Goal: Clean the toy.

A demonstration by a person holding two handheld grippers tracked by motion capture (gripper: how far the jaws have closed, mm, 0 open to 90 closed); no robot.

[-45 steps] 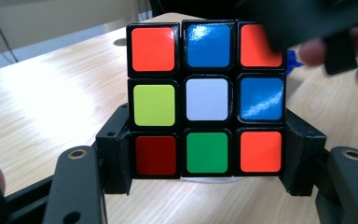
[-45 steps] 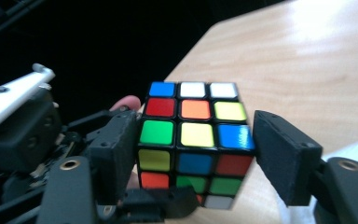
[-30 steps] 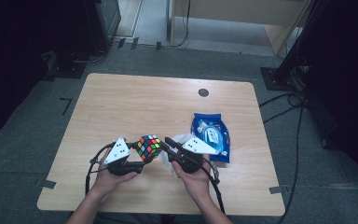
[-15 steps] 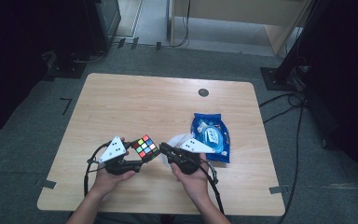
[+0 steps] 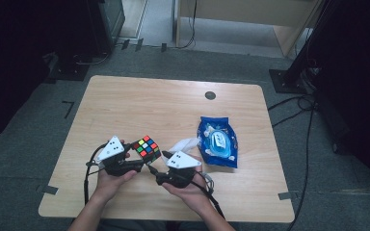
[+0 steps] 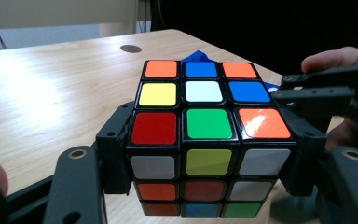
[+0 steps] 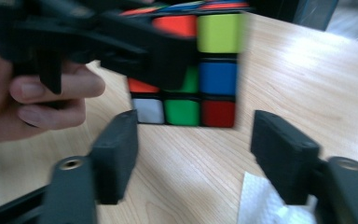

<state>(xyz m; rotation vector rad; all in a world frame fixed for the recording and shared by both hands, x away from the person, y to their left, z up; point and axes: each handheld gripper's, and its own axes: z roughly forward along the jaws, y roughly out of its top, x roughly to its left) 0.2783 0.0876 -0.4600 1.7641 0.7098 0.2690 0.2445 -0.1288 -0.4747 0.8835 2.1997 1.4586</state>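
**Cube clamped in the left hand-held gripper, right one let go**

So the puzzle cube (image 5: 146,148) sits near the front edge of the worktop (image 5: 139,108), a bit left of the middle, lifted just off the wood. The left hand-held gripper (image 5: 136,163) has it clenched between its black pads, one on each side of the cube; in the left gripper view you can see the pads (image 6: 116,149) pressed flat against the bottom rows, with orange, blue, yellow, white, red and green stickers facing up. The right hand-held gripper (image 5: 155,171) is just beside the cube toward the front edge. Its jaws have just been opening and now stand apart with nothing between them, the cube a little beyond the tips in the right gripper view, which is blurry.

On the surface: light wood-grain top with rounded corners, and a small dark round cap (image 5: 210,95) near the back edge, right of centre. A blue packet (image 5: 217,142) lies flat toward the right half, with a white crumpled tissue (image 5: 185,143) touching its left side.

Room-wise: grey carpet floor (image 5: 38,125) all round, black cables (image 5: 298,108) trailing off the right side, dark stand bases at the back left and back right, and pale wooden furniture (image 5: 250,14) behind the worktop. Pretty dim at the edges.
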